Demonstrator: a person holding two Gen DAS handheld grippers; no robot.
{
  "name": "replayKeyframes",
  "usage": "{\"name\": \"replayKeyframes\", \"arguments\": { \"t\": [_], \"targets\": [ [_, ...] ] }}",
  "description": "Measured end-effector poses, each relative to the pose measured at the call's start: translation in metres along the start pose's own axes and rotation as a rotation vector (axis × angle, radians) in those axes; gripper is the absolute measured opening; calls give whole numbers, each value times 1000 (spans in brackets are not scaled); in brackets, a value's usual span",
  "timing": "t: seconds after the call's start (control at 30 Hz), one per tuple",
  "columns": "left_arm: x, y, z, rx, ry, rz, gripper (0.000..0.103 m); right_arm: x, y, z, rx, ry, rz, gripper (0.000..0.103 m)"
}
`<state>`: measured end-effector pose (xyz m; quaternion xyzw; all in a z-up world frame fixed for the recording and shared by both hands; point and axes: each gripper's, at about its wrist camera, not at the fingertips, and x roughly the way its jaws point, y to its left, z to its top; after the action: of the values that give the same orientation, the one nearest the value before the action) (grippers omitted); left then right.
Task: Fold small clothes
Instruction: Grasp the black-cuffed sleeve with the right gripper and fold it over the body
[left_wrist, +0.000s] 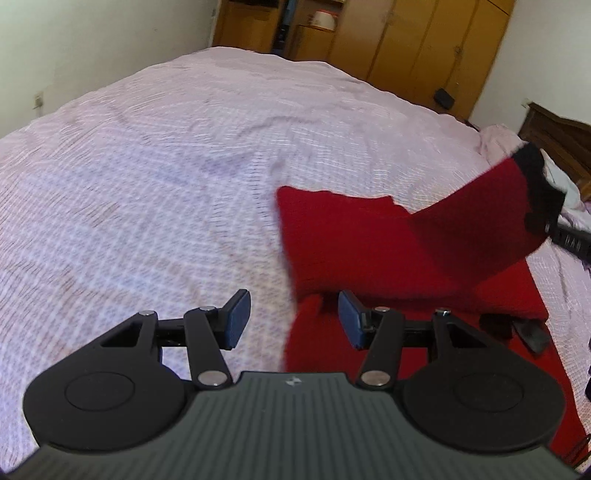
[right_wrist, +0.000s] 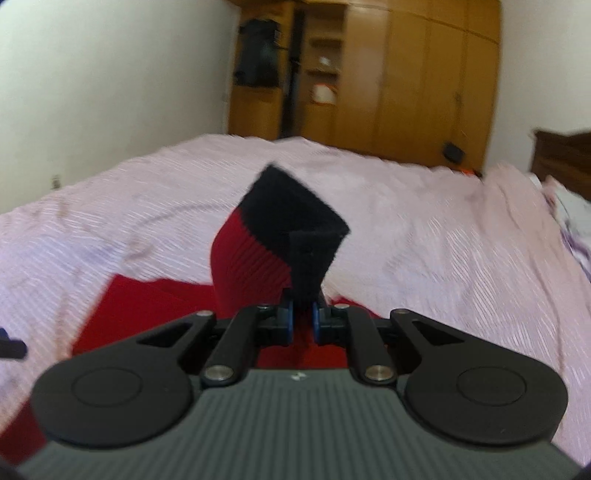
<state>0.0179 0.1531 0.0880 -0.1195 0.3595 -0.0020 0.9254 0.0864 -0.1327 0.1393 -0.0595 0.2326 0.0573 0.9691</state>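
A red knitted garment (left_wrist: 351, 243) with black cuffs lies on the pink checked bed cover (left_wrist: 147, 166). In the left wrist view my left gripper (left_wrist: 293, 319) stands open above the garment's left edge, with nothing between its blue pads. One red sleeve (left_wrist: 480, 206) is lifted off the bed to the right, its black cuff (left_wrist: 535, 173) pinched by my right gripper (left_wrist: 550, 221). In the right wrist view my right gripper (right_wrist: 301, 317) is shut on that black cuff (right_wrist: 295, 218), which stands up in front of the fingers. The red body (right_wrist: 140, 306) lies below on the left.
A wooden wardrobe (right_wrist: 424, 85) and open shelves (left_wrist: 314, 26) stand beyond the bed's far edge. A dark wooden headboard (left_wrist: 554, 133) and pale bedding (left_wrist: 569, 184) are at the right. The second black cuff (left_wrist: 532, 332) lies flat near my left gripper's right arm.
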Motion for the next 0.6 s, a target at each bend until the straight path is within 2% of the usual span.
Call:
{"name": "replayKeyframes", "arguments": {
  "t": [0.2, 0.4, 0.47, 0.6],
  "targets": [
    [29, -32, 14, 43, 18, -36, 59, 29, -37, -36, 112, 106, -45, 13],
    [68, -60, 20, 107, 30, -49, 59, 50, -58, -64, 183, 198, 6, 15],
    [81, -65, 19, 122, 44, -50, 59, 50, -66, -71, 178, 231, 35, 19],
    [100, -68, 15, 174, 61, -30, 59, 42, -84, -80, 145, 252, 57, 46]
  ]
}}
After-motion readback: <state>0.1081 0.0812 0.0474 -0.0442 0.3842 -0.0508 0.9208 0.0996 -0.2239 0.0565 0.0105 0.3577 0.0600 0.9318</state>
